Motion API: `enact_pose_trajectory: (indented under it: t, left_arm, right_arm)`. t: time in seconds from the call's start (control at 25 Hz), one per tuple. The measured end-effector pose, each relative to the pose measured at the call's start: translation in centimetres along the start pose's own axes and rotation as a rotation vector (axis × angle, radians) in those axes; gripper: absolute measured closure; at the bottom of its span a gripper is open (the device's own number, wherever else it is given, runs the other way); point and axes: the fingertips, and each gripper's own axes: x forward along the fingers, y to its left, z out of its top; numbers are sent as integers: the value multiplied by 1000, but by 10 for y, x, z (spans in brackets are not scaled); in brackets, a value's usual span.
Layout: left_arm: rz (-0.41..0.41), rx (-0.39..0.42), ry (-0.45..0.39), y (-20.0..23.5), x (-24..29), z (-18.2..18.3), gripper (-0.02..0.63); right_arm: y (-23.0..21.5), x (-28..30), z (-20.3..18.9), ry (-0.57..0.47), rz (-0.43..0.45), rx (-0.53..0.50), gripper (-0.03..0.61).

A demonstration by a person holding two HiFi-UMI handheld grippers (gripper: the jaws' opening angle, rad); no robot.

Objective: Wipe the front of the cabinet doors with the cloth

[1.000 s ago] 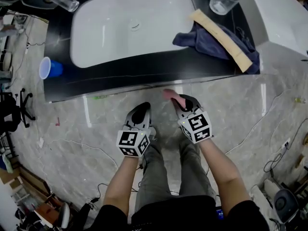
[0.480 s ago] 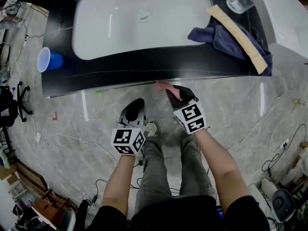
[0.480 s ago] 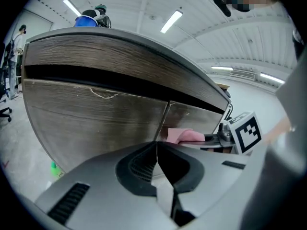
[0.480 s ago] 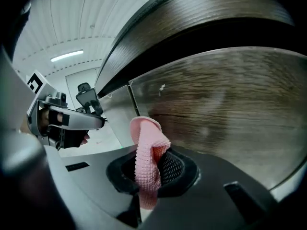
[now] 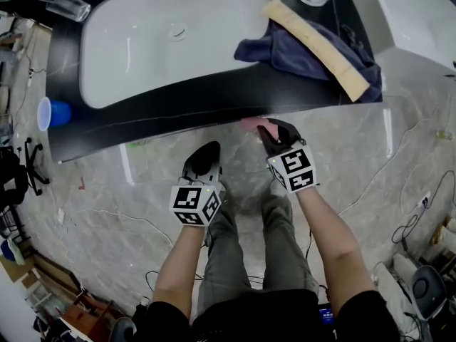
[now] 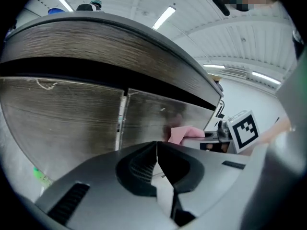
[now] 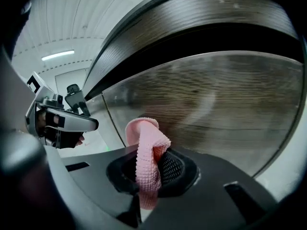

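Head view: right gripper (image 5: 269,132) holds a small pink knitted cloth (image 5: 251,125) just under the front edge of the black desk (image 5: 178,105) with a white sink basin (image 5: 171,34). The left gripper (image 5: 205,155) is lower, apart from the cloth.
Left gripper view: jaws pressed together, nothing between them, facing the grey wood-grain cabinet doors (image 6: 62,119).
Right gripper view: jaws clamped on the cloth. Its folded top is at the door front, contact unclear.

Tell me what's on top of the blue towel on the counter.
A long tan strip lies diagonally across the blue towel, right of the white basin. The part of the towel under the strip is covered, so anything beneath it can't be seen.
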Motion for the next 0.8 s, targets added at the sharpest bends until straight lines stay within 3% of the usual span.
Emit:
enact_pose_trajectory:
  t: [0.4, 0.8]
  left_arm:
    - [-109, 47, 25, -77, 52, -3, 603]
    - [-156, 69, 44, -126, 86, -14, 603]
  right_arm:
    - [-90, -56, -24, -17, -135, 77, 534]
    - [-155, -96, -46, -15, -228, 128, 534]
